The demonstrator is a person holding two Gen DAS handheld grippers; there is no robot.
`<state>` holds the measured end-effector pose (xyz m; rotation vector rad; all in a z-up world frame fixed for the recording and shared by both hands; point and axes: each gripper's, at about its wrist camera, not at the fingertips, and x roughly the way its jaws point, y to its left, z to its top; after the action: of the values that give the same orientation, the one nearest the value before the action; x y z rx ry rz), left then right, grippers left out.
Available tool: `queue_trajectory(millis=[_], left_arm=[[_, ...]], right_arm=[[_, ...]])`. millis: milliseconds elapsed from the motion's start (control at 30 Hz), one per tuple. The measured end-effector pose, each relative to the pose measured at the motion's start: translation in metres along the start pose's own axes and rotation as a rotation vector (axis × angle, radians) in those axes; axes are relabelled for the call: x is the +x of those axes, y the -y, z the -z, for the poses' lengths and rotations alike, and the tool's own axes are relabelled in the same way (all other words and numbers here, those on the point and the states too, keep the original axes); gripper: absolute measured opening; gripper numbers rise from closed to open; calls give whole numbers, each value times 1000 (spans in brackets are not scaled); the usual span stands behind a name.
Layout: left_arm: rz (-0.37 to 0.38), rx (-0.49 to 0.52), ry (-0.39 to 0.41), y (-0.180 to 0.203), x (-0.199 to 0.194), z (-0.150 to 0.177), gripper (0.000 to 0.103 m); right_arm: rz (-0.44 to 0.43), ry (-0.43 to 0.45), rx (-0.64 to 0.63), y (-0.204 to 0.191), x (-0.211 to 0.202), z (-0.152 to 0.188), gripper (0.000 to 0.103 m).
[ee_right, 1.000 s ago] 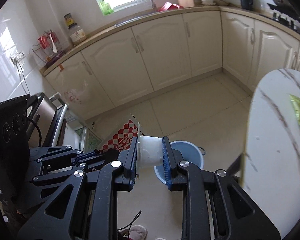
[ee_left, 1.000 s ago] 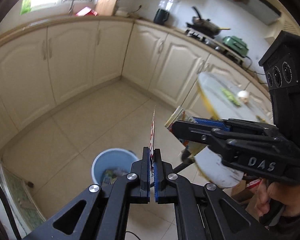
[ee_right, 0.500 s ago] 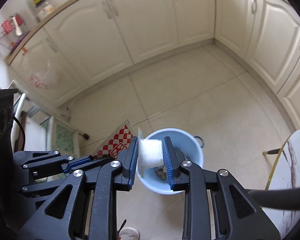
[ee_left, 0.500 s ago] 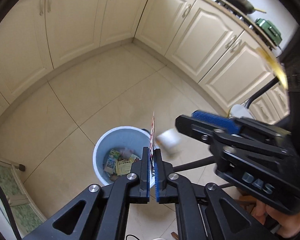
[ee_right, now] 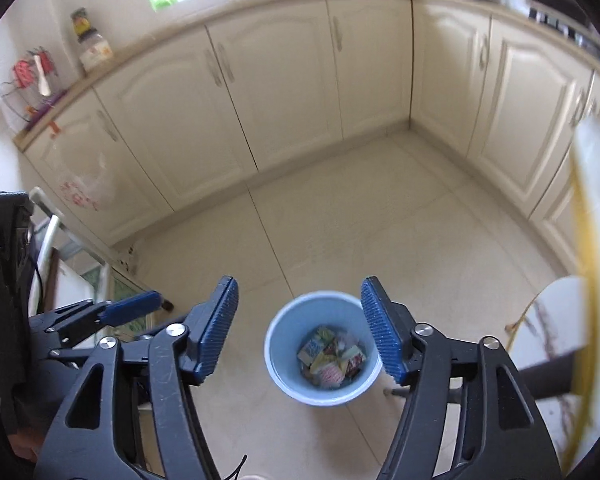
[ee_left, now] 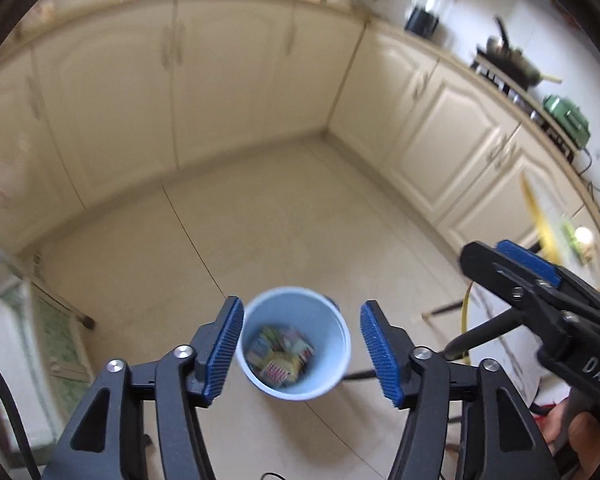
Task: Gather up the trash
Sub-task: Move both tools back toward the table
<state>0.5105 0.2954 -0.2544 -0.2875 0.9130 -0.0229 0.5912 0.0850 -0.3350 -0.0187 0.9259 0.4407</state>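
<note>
A light blue bin stands on the floor below both grippers, with several wrappers lying in it. My left gripper hangs above it, jaws opening with nothing between the pads. In the right wrist view the same bin holds colourful packets. My right gripper is over it too, jaws opening and nothing held. The right gripper also shows at the right edge of the left wrist view. The left gripper shows at the lower left of the right wrist view.
Cream cabinets line the back and right walls under a countertop. A white marble table with a yellow rim and dark legs stands at the right. A stove with a pan is far right. A person's hand holds the right gripper.
Both grippers have gone from shut to open. The red-checked wrapper has left the left gripper and the white cup has left the right one. Both views have tilted up a little.
</note>
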Motion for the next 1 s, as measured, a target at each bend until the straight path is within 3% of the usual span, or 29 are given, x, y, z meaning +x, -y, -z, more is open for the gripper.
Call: queue_trajectory(millis=[67, 167, 367, 433, 633, 767, 933, 1000], left_arm=[[-13, 14, 76, 11, -39, 4, 62], [-31, 49, 190, 39, -95, 11, 75], [1, 140, 384, 105, -197, 43, 85], [3, 178, 440, 127, -226, 59, 96], [26, 230, 569, 188, -294, 124, 102], [31, 257, 644, 212, -326, 168, 102], [36, 276, 726, 209, -361, 238, 102], [36, 286, 757, 201, -371, 280, 102]], right_arm=[[3, 56, -16, -9, -35, -2, 75], [14, 140, -28, -19, -97, -1, 87], [64, 283, -62, -37, -223, 11, 103], [95, 334, -61, -41, -264, 22, 103], [208, 480, -42, -52, -379, 64, 103], [273, 539, -37, -57, -435, 87, 103], [314, 605, -11, -54, -494, 113, 103], [336, 634, 12, -53, -512, 123, 103]])
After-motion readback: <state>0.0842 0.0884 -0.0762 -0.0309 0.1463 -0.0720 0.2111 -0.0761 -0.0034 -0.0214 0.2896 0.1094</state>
